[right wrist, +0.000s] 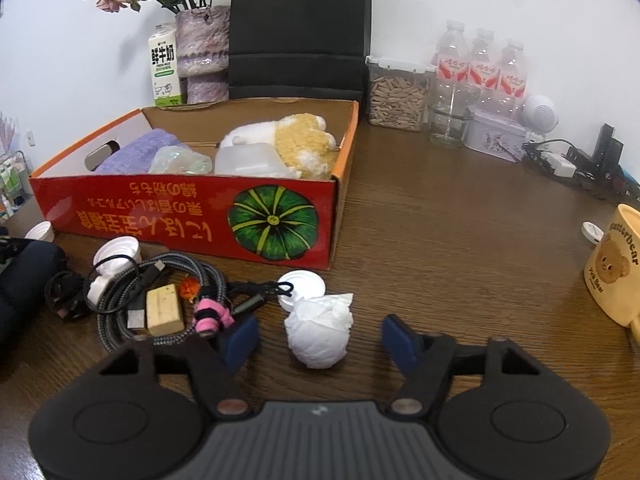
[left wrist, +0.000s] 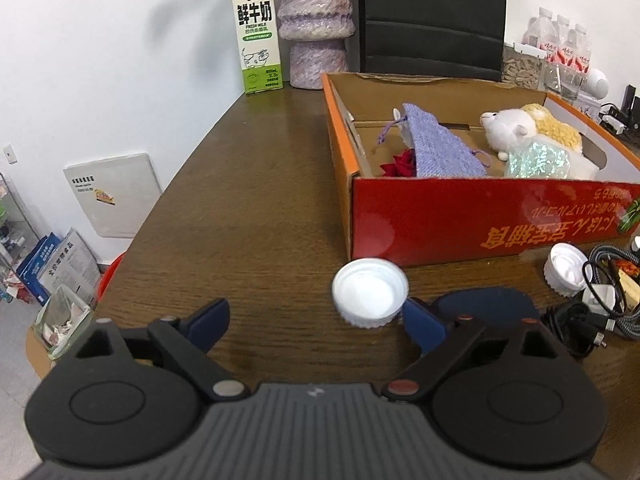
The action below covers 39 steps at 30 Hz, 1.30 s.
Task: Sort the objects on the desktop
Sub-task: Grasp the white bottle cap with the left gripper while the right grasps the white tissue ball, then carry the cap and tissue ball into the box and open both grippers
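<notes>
Left wrist view: the left gripper (left wrist: 316, 320) hangs low over a brown wooden table (left wrist: 248, 200), its blue-padded fingers (left wrist: 208, 320) spread wide and holding nothing. A white cap (left wrist: 370, 298), lying hollow side up, sits on the table between the fingers, close against the right-hand pad; whether they touch cannot be told. Just behind the cap stands a red cardboard box (left wrist: 480, 216) holding a purple knitted pouch (left wrist: 444, 148), a plush toy (left wrist: 528, 128) and a shimmery wrapped item (left wrist: 538, 160). A second cap (left wrist: 566, 268) and tangled cables (left wrist: 600, 304) lie to the right. A milk carton (left wrist: 258, 32) and a purple vase (left wrist: 316, 20) stand at the far edge.

Right wrist view: the right gripper (right wrist: 318, 338) has its fingers (right wrist: 240, 340) partly spread on either side of a crumpled white tissue ball (right wrist: 320, 330), with clear gaps on both sides, so nothing is pinched. A flat white lid (right wrist: 302, 286) touches the tissue's far side. Left of it lie coiled cables (right wrist: 160, 280), a tan block (right wrist: 164, 310) and a pink fuzzy item (right wrist: 212, 318). The box (right wrist: 180, 216) stands behind. A yellow mug (right wrist: 616, 264) sits at the right edge.
</notes>
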Tool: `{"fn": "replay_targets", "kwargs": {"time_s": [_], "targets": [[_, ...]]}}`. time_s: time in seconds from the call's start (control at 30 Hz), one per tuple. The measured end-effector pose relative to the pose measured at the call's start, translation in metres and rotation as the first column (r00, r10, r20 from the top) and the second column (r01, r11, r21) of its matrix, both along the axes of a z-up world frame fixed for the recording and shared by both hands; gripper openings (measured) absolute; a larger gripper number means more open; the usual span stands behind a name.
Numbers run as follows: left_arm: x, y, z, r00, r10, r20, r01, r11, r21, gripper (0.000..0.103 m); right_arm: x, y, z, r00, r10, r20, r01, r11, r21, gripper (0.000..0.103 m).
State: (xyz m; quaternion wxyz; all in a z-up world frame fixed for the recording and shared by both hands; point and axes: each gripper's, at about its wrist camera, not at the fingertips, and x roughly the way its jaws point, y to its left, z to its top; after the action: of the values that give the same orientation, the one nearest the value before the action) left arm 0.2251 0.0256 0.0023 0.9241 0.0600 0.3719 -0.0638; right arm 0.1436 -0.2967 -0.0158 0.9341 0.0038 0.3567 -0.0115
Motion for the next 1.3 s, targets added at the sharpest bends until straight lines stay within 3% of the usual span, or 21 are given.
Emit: {"fn": "replay_targets", "kwargs": {"time_s": [0.07, 0.23, 0.27, 0.53, 0.73, 0.97, 1.13, 1.3], "targets": [[0.001, -0.002, 0.000, 1.000, -0.016, 0.010, 0.016, 1.000, -0.007, 0.084, 0.000, 0.000, 0.000, 1.000, 0.007, 0.003, -0.007, 1.000, 0.010, 0.054], [0.000, -0.013, -0.001, 0.997, -0.066, 0.029, 0.066, 0.998, -0.007, 0.041, -0.002, 0.001, 0.002, 1.000, 0.018, 0.010, -0.018, 1.000, 0.020, 0.028], [0.000, -0.014, -0.001, 0.997, -0.067, 0.031, 0.067, 0.998, -0.006, 0.041, -0.002, 0.001, 0.002, 1.000, 0.020, 0.012, -0.020, 1.000, 0.023, 0.023], [-0.015, -0.013, 0.011, 0.994, -0.059, 0.096, 0.058, 0.998, 0.017, 0.041, -0.011, 0.002, 0.014, 0.998, 0.020, 0.058, -0.021, 1.000, 0.020, 0.022], [-0.029, -0.006, 0.054, 0.972, -0.028, 0.235, 0.038, 0.998, -0.039, 0.041, -0.012, 0.007, 0.046, 0.984, 0.042, 0.172, -0.045, 0.999, 0.013, 0.022], [-0.020, -0.039, 0.094, 0.935, -0.071, 0.346, 0.114, 0.988, -0.104, 0.041, 0.025, 0.034, 0.082, 0.953, 0.103, 0.286, -0.112, 0.994, 0.017, 0.022], [0.004, -0.076, 0.090, 0.940, -0.094, 0.328, 0.140, 0.983, -0.119, 0.041, 0.062, 0.061, 0.084, 0.947, 0.150, 0.286, -0.165, 0.986, 0.028, 0.022], [0.025, -0.100, 0.067, 0.949, -0.084, 0.304, 0.104, 0.993, -0.050, 0.041, 0.089, 0.083, 0.067, 0.952, 0.173, 0.252, -0.183, 0.983, 0.014, 0.023]]}}
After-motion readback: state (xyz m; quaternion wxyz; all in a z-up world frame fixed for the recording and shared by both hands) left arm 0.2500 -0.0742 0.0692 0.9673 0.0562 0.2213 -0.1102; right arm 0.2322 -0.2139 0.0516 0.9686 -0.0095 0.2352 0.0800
